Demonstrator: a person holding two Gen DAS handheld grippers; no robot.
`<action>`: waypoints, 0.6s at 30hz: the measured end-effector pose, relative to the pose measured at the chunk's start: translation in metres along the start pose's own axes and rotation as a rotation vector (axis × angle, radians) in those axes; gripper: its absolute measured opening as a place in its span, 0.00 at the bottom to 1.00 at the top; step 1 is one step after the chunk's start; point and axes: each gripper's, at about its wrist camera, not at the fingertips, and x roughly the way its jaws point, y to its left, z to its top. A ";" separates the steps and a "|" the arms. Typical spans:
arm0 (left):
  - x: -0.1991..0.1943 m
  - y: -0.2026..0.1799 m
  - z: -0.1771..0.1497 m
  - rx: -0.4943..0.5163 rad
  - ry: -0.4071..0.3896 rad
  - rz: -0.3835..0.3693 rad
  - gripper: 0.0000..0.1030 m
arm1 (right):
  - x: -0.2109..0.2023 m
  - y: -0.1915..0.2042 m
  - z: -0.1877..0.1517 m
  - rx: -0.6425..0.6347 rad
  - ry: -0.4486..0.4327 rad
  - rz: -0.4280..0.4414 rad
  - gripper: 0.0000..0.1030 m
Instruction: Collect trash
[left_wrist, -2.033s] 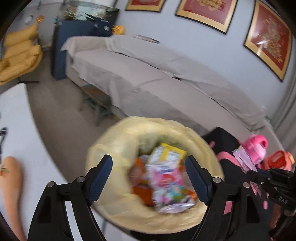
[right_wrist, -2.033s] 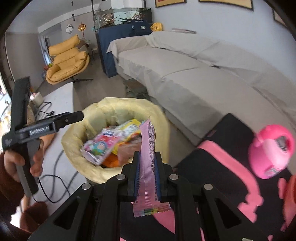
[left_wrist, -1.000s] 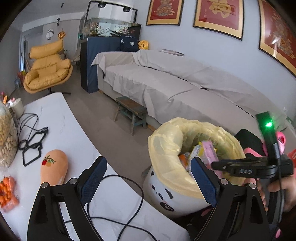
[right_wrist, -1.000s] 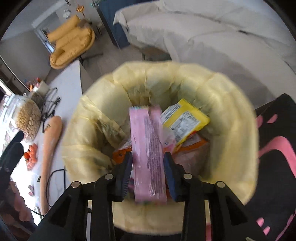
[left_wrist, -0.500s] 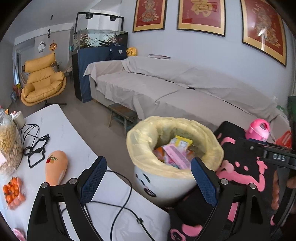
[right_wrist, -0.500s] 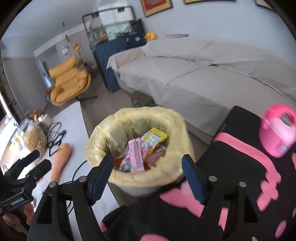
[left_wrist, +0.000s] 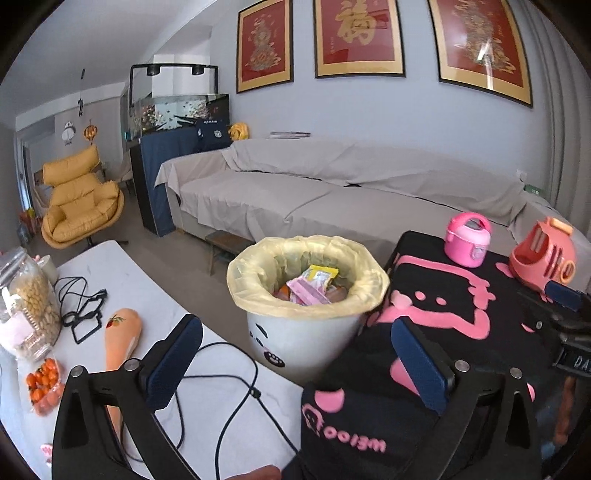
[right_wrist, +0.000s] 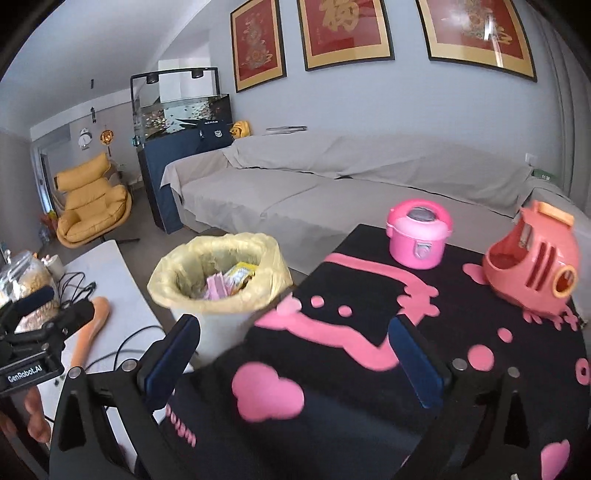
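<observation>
A white bin with a yellow liner stands between the white table and the black-and-pink cloth; it also shows in the right wrist view. Inside lie a pink wrapper and a yellow packet, with other wrappers under them. My left gripper is open and empty, held back from the bin on the near side. My right gripper is open and empty over the black cloth, right of the bin.
A white table holds a black cable, an orange plush, a jar of nuts and small oranges. The black-and-pink cloth carries a pink toy cooker and an orange toy. A grey sofa lies behind.
My right gripper opened and let the pink wrapper drop into the bin, then drew back to the right. Both grippers have pulled away and up from the bin.
</observation>
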 end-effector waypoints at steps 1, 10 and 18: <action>-0.007 -0.003 -0.003 0.003 0.000 0.000 0.99 | -0.008 0.000 -0.003 -0.002 -0.013 -0.012 0.98; -0.037 -0.015 -0.022 -0.002 0.024 -0.019 0.99 | -0.066 0.002 -0.022 -0.022 -0.093 -0.088 0.99; -0.049 -0.016 -0.025 -0.007 0.005 -0.008 0.99 | -0.078 -0.003 -0.029 -0.004 -0.100 -0.094 0.99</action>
